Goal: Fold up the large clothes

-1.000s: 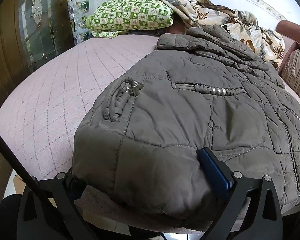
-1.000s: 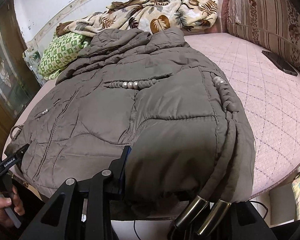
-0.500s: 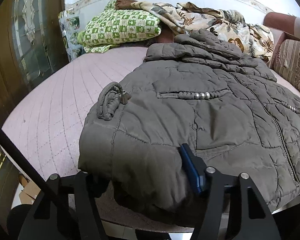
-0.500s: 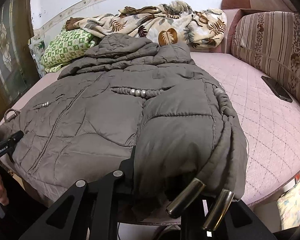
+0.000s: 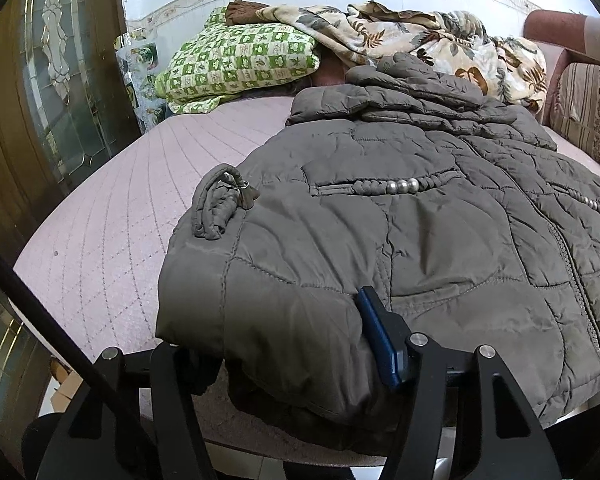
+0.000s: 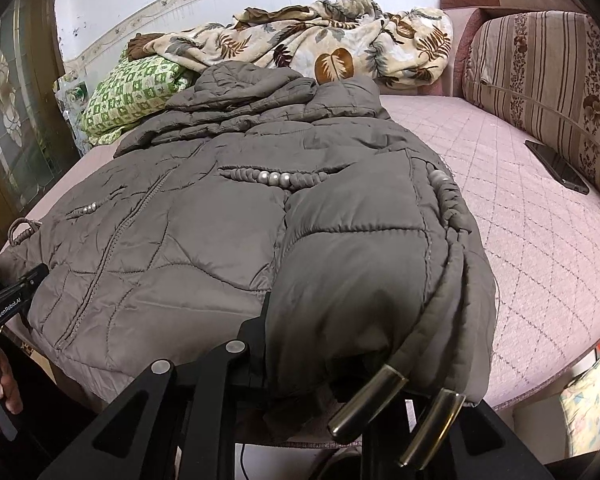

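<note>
So the big grey puffer jacket (image 5: 420, 220) is lying front-up on the pink quilted bed (image 5: 112, 208), hem at the near edge and hood pointing at the far end by the floral blanket (image 6: 340, 40) and green pillow (image 5: 236, 64), so its long axis runs straight away from both grippers. The left gripper (image 5: 292, 344) is clamped on the hem's left corner and the right gripper (image 6: 340, 360) on its right, equally near. Compared with a second ago the hem looks bunched and lifted, starting to go toward the hood.
</note>
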{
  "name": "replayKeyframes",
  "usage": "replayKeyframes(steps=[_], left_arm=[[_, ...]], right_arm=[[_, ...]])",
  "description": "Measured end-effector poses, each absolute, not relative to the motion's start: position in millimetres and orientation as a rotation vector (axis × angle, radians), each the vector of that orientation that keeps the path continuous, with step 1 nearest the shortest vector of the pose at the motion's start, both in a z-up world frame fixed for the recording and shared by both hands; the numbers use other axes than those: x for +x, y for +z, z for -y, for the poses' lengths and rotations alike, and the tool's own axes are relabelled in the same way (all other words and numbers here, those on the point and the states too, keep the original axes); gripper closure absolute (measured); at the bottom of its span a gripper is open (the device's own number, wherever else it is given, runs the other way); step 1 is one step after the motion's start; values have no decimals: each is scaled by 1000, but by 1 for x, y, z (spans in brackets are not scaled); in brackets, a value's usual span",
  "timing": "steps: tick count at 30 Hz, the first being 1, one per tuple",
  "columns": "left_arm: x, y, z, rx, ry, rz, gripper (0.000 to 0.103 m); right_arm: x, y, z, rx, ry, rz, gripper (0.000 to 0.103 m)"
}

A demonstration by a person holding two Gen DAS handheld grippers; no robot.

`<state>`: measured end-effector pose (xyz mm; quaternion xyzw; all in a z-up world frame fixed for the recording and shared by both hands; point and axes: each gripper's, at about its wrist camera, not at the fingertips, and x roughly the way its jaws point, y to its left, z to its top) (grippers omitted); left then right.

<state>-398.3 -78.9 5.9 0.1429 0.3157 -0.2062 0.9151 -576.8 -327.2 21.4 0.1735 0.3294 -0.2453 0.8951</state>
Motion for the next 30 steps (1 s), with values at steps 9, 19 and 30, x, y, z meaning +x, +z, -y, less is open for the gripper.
replayKeyframes(steps=[9, 19, 30], left_arm=[[-399, 7, 80, 309, -426, -647, 46], [-400, 7, 80, 318, -424, -647, 46], [-399, 5, 81, 322, -424, -655, 46]], right_arm=[[-576, 22, 325, 354, -510, -681, 81], [-577, 23, 326, 352, -510, -681, 81], [-578, 22, 328, 356, -513, -687, 80]])
